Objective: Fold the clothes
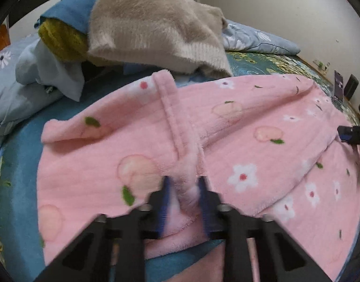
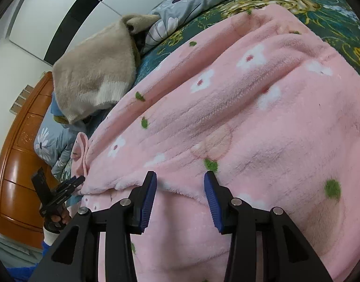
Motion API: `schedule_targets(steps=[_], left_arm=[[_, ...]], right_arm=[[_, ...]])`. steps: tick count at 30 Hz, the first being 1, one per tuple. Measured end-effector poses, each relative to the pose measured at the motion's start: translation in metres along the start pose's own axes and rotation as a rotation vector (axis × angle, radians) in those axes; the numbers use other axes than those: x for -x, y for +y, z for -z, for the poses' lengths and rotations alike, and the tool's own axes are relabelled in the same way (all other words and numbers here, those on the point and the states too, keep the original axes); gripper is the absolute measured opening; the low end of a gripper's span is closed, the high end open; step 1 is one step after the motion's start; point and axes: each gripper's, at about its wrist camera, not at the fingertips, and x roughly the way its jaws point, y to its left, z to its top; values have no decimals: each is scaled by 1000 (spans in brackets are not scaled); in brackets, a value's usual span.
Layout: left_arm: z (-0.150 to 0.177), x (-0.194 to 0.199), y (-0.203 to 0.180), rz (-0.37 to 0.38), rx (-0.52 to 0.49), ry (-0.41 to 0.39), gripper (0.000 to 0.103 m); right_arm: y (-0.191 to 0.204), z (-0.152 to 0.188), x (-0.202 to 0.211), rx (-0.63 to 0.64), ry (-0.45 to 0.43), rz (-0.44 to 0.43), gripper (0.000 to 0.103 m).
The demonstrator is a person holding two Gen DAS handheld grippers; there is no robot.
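Where the pink fleece garment (image 1: 227, 127) bunches into a ridge at lower centre, the left gripper (image 1: 184, 188) is pinched onto that fold. The ridge runs from the fingers toward the upper left. The right gripper (image 2: 180, 183) stands partly apart over the same fleece, gripping nothing, on the bed (image 1: 17, 155).

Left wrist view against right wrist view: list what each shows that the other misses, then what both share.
Only the left wrist view: the left tongs pinching a ridge of fabric, and a mustard knit. Only the right wrist view: the right tongs open over the fleece, and a wooden cabinet. Both: the pink floral garment, the beige sweater and the bedspread.
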Motion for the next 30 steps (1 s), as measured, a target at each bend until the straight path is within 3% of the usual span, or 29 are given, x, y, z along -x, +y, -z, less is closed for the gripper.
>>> schedule_targets(steps=[6,9,11,15,19,23,26,29,30], left_arm=[[8,39,-10,95,-26,-89,9],[5,46,10,132,64,-110,9],[-7,53,35,143,164,-153,9],[-15,99,130,117,490,-318,8],[40,153,219,24,817,-478,6],[110,172,269,-92,1027,-494,0],[132,160,267,-53,1019,-442,1],[118,143,250,28,938,-410,1],[108,135,244,62,918,-396,6]], right_arm=[[-4,1,0,-13,-7,-18,43],[-8,0,-2,-36,-10,-34,43],[-7,-1,-3,-47,-8,-35,43],[-2,-1,1,-35,-5,-25,43],[-7,3,5,-49,-15,-37,43],[-9,2,4,-61,-17,-46,43],[-5,-1,1,-49,-10,-33,43],[0,-4,-2,-45,-4,-28,43],[0,-5,-2,-44,-3,-29,43]])
